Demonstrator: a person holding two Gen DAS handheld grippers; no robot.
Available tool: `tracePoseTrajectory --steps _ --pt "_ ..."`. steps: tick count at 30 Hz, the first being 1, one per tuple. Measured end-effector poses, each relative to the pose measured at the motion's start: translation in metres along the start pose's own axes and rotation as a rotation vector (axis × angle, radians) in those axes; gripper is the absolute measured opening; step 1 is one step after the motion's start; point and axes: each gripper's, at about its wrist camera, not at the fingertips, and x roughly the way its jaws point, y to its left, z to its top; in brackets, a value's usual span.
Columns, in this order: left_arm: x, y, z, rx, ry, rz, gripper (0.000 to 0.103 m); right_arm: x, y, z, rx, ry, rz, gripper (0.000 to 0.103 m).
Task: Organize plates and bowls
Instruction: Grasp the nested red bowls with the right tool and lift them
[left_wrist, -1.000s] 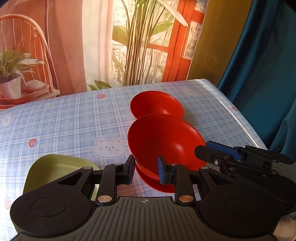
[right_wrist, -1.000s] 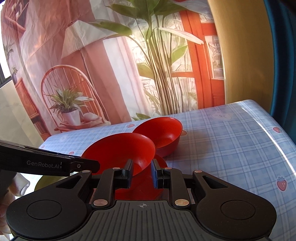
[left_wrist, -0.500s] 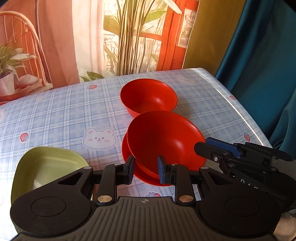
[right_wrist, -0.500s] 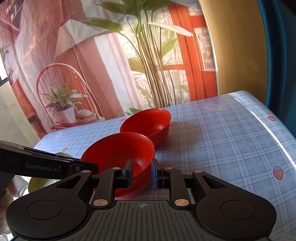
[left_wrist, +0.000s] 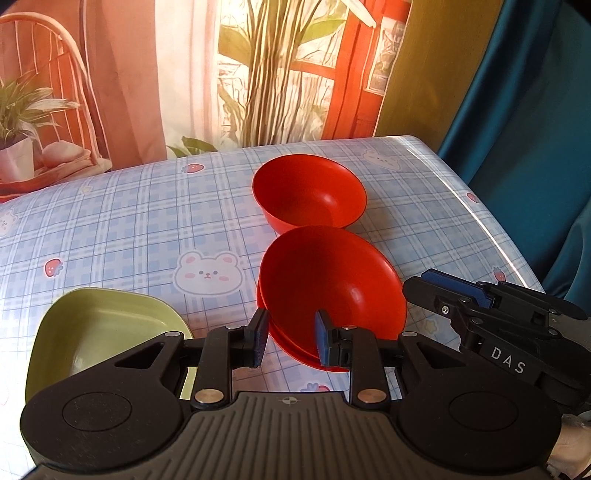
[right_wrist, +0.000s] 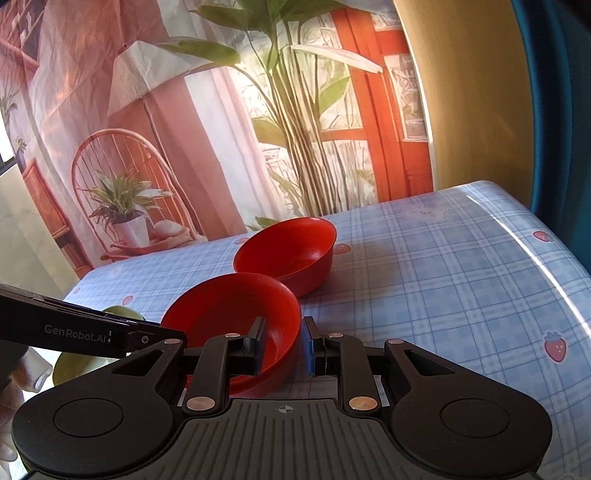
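Change: a second ago the near bowl hung higher and tilted, with the plate's rim showing well below it; now it sits low in the plate, and both have come closer to the far bowl, almost rim to rim.
Left gripper (left_wrist: 289, 339): fingers closed on the near rim of the near bowl (left_wrist: 332, 280), one pad outside the wall, the other inside.
Right gripper (right_wrist: 283, 345): fingers closed on the same bowl's rim (right_wrist: 236, 314) at its right side, left pad inside, right pad outside; in the left view it reaches in from the right (left_wrist: 458, 295).
Near bowl: red, held from two sides, directly ahead of both pairs of fingers, nested in the plate.
Plate (left_wrist: 295, 350): red, only a sliver of rim shows under the near bowl, between and just below the left fingertips; whether it rests flat on the table cannot be told.
Far bowl (left_wrist: 309, 192): red, upright on the table, straight beyond the left fingers, just past the near bowl; touching or not cannot be told.
Green dish (left_wrist: 99, 332): left of the left fingers, partly behind the gripper body, apart from the red pieces.
Table (left_wrist: 129, 221): blue checked cloth with bears and strawberries, stretching ahead of both grippers.
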Motion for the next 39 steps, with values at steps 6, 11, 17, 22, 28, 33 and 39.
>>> tracePoseTrajectory --steps 6,11,17,22,28,33,39 --pt "0.001 0.005 0.009 -0.011 -0.017 -0.001 0.028 0.011 -0.008 0.006 0.005 -0.001 0.0 0.02" --pt "0.008 0.018 0.026 -0.062 -0.049 0.012 0.028 0.025 -0.012 0.016 -0.004 -0.011 0.003 0.02" --pt "0.031 0.026 0.054 -0.079 -0.063 0.026 0.028 0.047 -0.019 0.031 0.009 -0.02 0.003 0.02" --pt "0.057 0.027 0.069 -0.078 -0.056 0.017 0.028 0.066 -0.027 0.04 0.029 -0.022 0.005 0.021" --pt "0.081 0.034 0.074 -0.109 -0.04 -0.015 0.028 0.085 -0.032 0.045 0.039 -0.019 0.015 0.021" --pt "0.096 0.037 0.077 -0.129 -0.027 -0.036 0.028 0.095 -0.034 0.045 0.038 -0.006 0.022 0.022" --pt "0.102 0.033 0.076 -0.124 -0.03 -0.076 0.028 0.098 -0.036 0.045 0.042 -0.001 0.031 0.021"
